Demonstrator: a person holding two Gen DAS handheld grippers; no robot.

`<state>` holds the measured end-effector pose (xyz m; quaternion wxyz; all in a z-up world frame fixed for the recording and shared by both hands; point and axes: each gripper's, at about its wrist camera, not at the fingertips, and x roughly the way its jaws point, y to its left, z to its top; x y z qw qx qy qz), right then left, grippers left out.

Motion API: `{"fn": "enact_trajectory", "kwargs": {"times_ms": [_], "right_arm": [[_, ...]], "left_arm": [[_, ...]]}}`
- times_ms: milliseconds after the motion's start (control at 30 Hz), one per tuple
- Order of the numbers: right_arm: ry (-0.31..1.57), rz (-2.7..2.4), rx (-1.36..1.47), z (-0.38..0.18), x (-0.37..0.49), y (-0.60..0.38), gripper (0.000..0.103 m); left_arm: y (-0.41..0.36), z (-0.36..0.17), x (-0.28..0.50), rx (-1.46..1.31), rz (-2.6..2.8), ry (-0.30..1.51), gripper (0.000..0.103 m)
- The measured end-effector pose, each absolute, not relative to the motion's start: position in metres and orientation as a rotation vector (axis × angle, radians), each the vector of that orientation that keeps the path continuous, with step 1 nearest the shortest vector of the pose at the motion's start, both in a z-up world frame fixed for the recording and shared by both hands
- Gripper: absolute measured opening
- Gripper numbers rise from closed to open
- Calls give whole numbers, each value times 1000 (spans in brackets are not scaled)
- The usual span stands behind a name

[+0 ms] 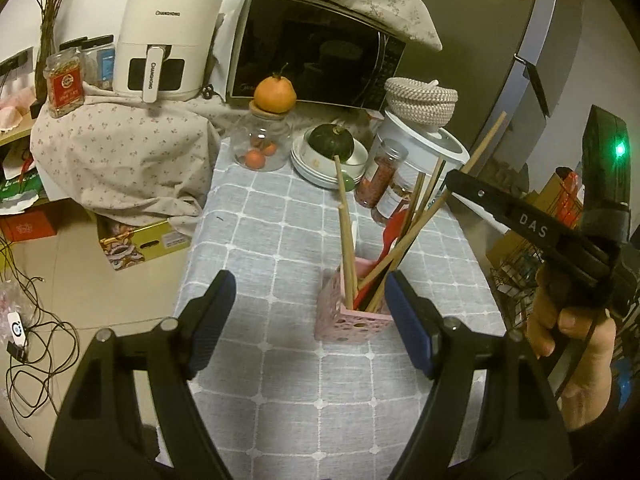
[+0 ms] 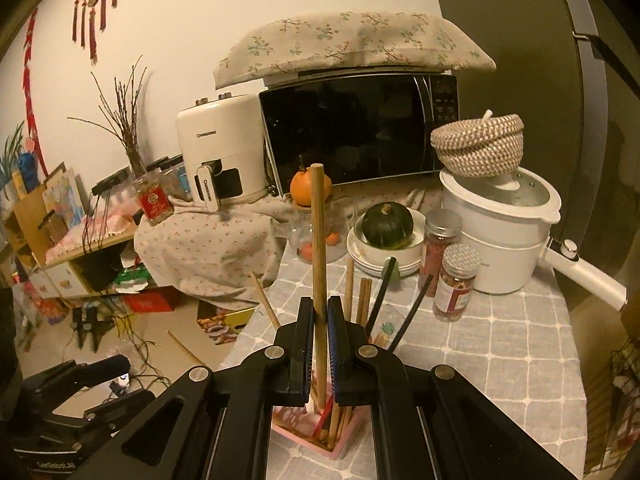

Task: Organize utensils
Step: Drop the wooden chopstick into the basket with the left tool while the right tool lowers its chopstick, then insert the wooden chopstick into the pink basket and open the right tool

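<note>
Right gripper (image 2: 319, 322) clamps a wooden chopstick (image 2: 318, 240) above the pink holder (image 1: 340, 320) of chopsticks.

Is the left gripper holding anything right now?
No, the left gripper has its jaws spread wide with only tablecloth between them.

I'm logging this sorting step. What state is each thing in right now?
Right tool: shut on a wooden chopstick, upright above the holder.
Left tool: open, empty.
Pink holder: upright, holding chopsticks and a red utensil.
Microwave: door closed.
White pot: lid on.
</note>
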<state>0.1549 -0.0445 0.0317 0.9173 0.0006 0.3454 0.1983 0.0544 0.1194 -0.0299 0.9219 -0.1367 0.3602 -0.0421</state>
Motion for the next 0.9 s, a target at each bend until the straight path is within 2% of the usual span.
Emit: {"fn": "enact_trajectory", "kwargs": {"times_ms": [267,733,800,900], "right_arm": [[678,403,-40,38,157,-36,7],[800,400,-22,4,178,-31,7],[802,405,4,6,179,-35,8],[787,410,25,17,174,-41,16]], "left_arm": [[118,-31,54,-281,-90,741,77],[117,-35,58,-271,-88,769,77],[116,-36,58,-268,-88,772,77],[114,-35,57,-262,-91,773,77]]}}
